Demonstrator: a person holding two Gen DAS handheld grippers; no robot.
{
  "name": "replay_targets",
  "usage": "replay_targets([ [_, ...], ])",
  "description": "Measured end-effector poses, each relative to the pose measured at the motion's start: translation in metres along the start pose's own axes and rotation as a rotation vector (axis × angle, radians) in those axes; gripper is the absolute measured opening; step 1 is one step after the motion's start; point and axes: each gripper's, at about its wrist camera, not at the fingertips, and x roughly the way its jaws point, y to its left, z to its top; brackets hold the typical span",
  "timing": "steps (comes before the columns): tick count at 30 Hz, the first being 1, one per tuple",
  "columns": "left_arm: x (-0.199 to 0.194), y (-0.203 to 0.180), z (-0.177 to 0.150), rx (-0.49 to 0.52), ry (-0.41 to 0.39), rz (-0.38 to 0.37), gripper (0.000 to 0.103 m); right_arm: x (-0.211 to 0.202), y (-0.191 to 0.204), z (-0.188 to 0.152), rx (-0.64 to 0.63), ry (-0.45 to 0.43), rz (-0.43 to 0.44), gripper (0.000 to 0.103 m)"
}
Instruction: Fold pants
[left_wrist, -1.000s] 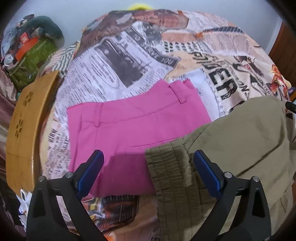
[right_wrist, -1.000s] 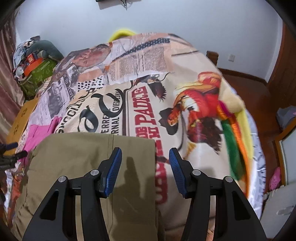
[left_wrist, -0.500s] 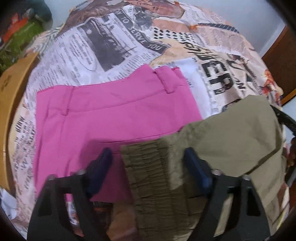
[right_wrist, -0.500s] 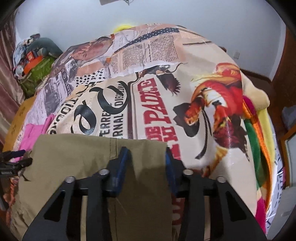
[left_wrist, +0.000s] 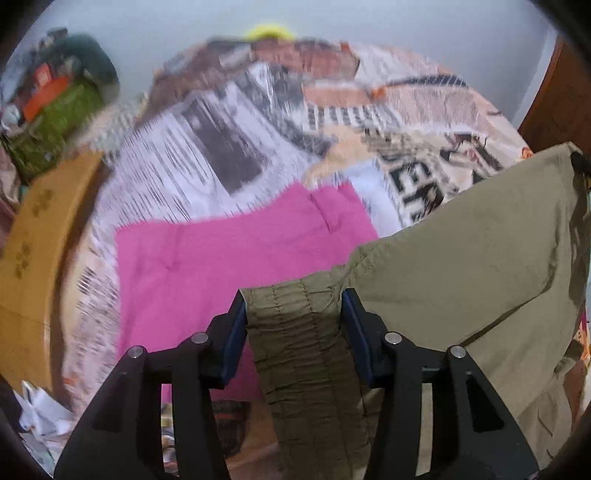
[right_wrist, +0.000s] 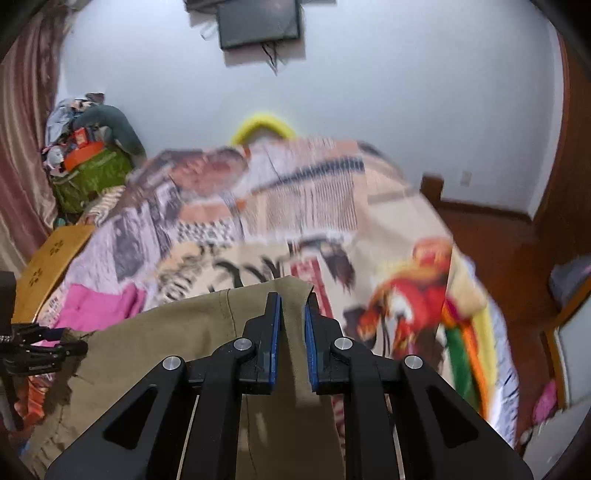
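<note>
1. Olive pants (left_wrist: 461, 258): the item being folded. Held off the bed between two grippers, the cloth spanning from one to the other in a sagging sheet, its lower part trailing toward the near edge of the bed. Judged purpose: lifting both ends at once keeps the fabric spread, so it can be laid over in a clean fold.

2. Elastic waistband (left_wrist: 303, 332): gathered, ribbed end of the pants, at the left side. A thick, grippy hold-point, likely chosen because it will not slip.

3. Left gripper (left_wrist: 293, 328): blue pads closed against both sides of the waistband, pinching it.

4. Right gripper (right_wrist: 293, 328): pads drawn nearly together on a ridge of the plain cloth near the pants' far edge (right_wrist: 291, 286), pinching it; a narrow gap is filled by the fabric.

5. Pink garment (left_wrist: 229, 258): lying flat on the bed, just beyond and to the left of the lifted pants; partly hidden by them. Appears already folded; not in hand.

6. Bed cover (left_wrist: 229, 140): newsprint-and-rooster pattern; blurred in both views.

7. Wooden board (left_wrist: 33, 229): at the bed's left edge.

8. Bag pile (right_wrist: 88, 173): far left corner, against the wall.

9. Wall screen (right_wrist: 258, 22): dark, mounted high.
</note>
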Motion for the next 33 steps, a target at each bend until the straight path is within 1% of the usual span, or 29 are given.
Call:
replay_targets([
  [3, -0.025, -0.001, 0.005, 0.018, -0.061, 0.027, 0.049, -0.016, 0.007, 0.013, -0.010, -0.048, 0.005, 0.011],
  [6, -0.047, -0.001, 0.007, 0.030, -0.103, 0.040, 0.049, -0.031, 0.010, 0.023, -0.011, -0.078, 0.014, 0.011],
  [11, -0.086, -0.001, -0.001, 0.036, -0.159, 0.039, 0.049, -0.058, 0.015, 0.022, -0.007, -0.110, 0.030, 0.011],
  [15, -0.114, -0.005, -0.015, 0.056, -0.192, 0.035, 0.049, -0.081, 0.016, 0.015, -0.001, -0.119, 0.041, 0.011],
  [20, -0.144, -0.011, -0.039, 0.076, -0.216, 0.026, 0.049, -0.111, 0.018, -0.001, 0.010, -0.118, 0.050, 0.011],
  [25, -0.167, -0.017, -0.065, 0.099, -0.229, 0.024, 0.049, -0.140, 0.023, -0.026, 0.013, -0.106, 0.046, 0.011],
  [33, -0.187, -0.021, -0.107, 0.116, -0.204, -0.006, 0.049, -0.171, 0.026, -0.071, 0.053, -0.073, 0.055, 0.011],
])
